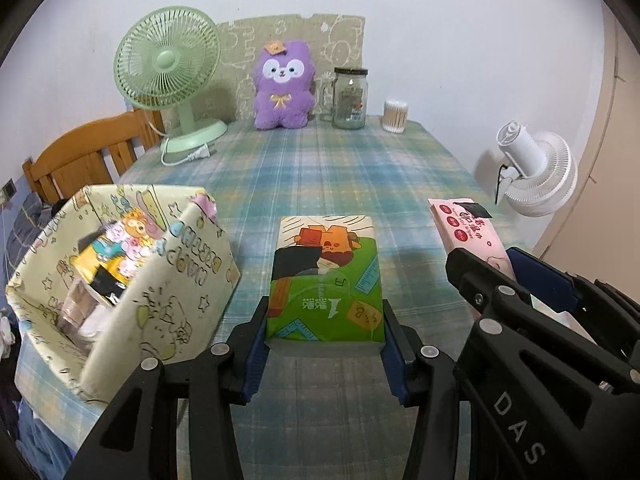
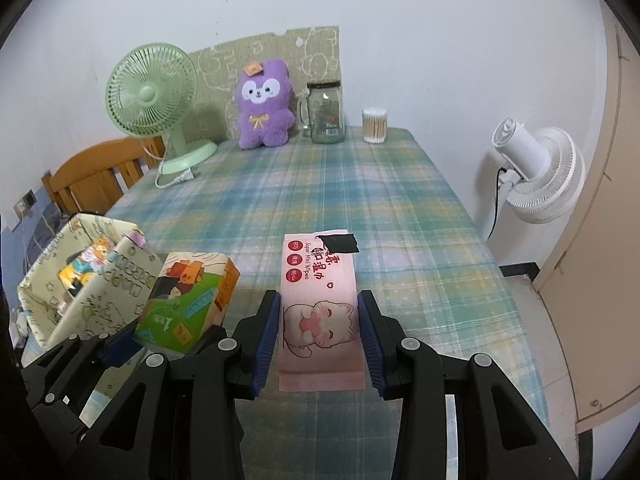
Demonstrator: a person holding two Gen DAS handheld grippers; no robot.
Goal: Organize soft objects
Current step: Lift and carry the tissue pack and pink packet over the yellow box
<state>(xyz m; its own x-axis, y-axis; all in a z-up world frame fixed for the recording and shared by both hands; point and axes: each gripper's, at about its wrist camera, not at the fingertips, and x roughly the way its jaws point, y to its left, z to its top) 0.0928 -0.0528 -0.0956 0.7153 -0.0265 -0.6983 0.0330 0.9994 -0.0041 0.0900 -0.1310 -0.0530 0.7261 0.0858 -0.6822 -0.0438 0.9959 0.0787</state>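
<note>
A green tissue pack [image 1: 326,280] lies between the fingers of my left gripper [image 1: 324,344], whose blue pads press its near end; it also shows in the right wrist view [image 2: 186,300]. A pink wet-wipes pack [image 2: 320,308] with a cat picture sits between the fingers of my right gripper [image 2: 320,340], pads against its sides; it also shows in the left wrist view [image 1: 470,232]. Both packs appear raised slightly off the plaid tablecloth. A yellow cartoon-print fabric basket [image 1: 184,280] stands at the left with small items inside; it also shows in the right wrist view [image 2: 100,276].
At the table's far edge stand a green desk fan [image 1: 168,68], a purple plush bear [image 1: 284,86], a glass jar [image 1: 350,98] and a tub of cotton swabs [image 1: 395,116]. A white fan [image 1: 536,172] stands off the right edge. A wooden chair [image 1: 88,152] is at left.
</note>
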